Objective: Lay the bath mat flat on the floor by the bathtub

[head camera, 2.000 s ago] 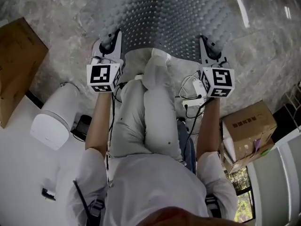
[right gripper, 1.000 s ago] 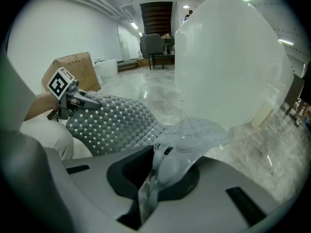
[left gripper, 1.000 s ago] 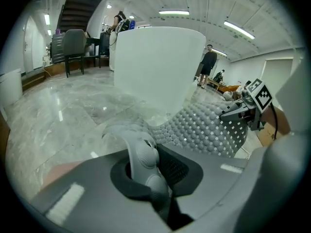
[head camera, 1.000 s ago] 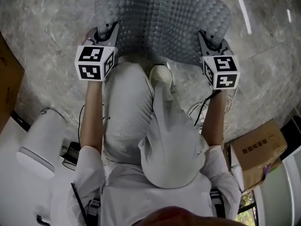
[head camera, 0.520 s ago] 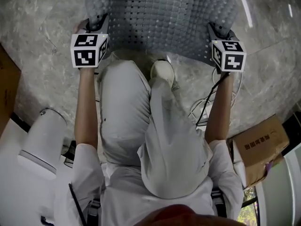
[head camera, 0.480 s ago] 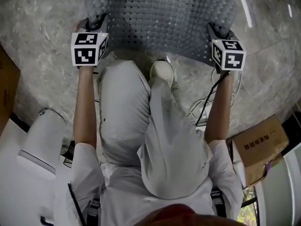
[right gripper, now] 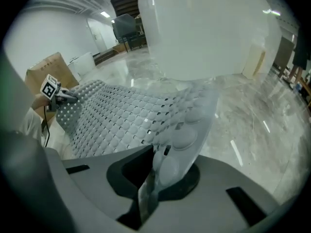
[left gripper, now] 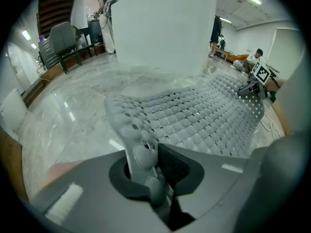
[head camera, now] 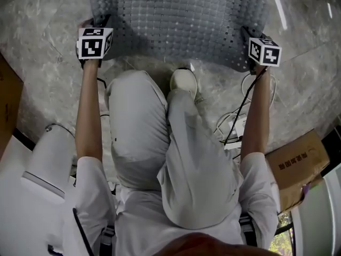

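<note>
A grey bath mat [head camera: 176, 20] with round bumps and holes stretches across the marble floor [head camera: 37, 47] in front of me, its near edge lifted between both grippers. My left gripper [head camera: 100, 21] pinches the mat's near-left corner [left gripper: 141, 152]; its jaws are opening, with the corner still between the pads. My right gripper [head camera: 247, 33] is shut on the near-right corner [right gripper: 170, 164]. The white bathtub [left gripper: 165, 28] rises just beyond the mat's far edge, and its wall [right gripper: 209, 28] also fills the right gripper view. Each gripper view shows the other gripper across the mat.
The person's bent legs and a white shoe [head camera: 184, 81] are right behind the mat's near edge. Loose cables [head camera: 234, 124] lie on the floor at the right. A cardboard box [head camera: 295, 161] stands at the right, another [head camera: 8, 100] at the left, beside a white cylinder [head camera: 45, 164].
Both grippers have moved forward and farther apart with the mat's near corners. The mat has spread wider and flatter toward the tub.
</note>
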